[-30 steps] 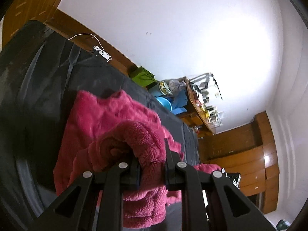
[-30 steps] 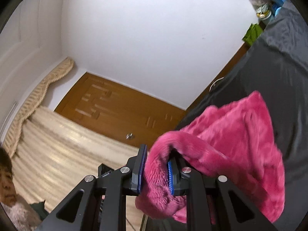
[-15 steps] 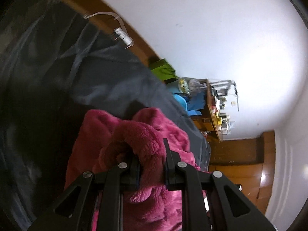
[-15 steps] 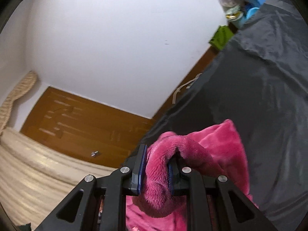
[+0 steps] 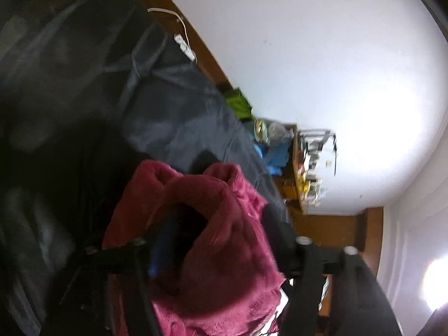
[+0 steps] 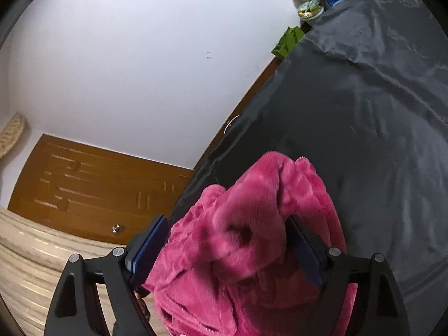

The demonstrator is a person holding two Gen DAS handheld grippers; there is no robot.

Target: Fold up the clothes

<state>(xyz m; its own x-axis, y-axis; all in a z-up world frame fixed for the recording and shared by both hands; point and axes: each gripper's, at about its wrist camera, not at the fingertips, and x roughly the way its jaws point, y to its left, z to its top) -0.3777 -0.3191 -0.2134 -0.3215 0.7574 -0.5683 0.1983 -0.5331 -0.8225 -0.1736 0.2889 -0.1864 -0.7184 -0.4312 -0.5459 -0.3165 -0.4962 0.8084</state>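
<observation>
Both my left hand-held gripper [image 5: 221, 240] and right hand-held gripper [image 6: 226, 252] are opening, releasing the pink fleece garment [image 6: 252, 224] onto the bed [image 6: 364, 112]; next, I should probably smooth the fold.

A white wall [image 6: 126, 64] fills the upper left of the right wrist view, and below it at lower left there's a brown wooden door [image 6: 92, 184] with a small metal knob [image 6: 116, 228], pale striped flooring [image 6: 33, 252] under it. Over in the left wrist view, a white power strip [image 5: 184, 46] with its cable [image 5: 170, 14] sits at upper centre along a wooden edge, and a green bag [image 5: 238, 102] shows just below it. Right of centre, a blue container [image 5: 273, 154] sits beside a cluttered wooden shelf [image 5: 308, 168].
</observation>
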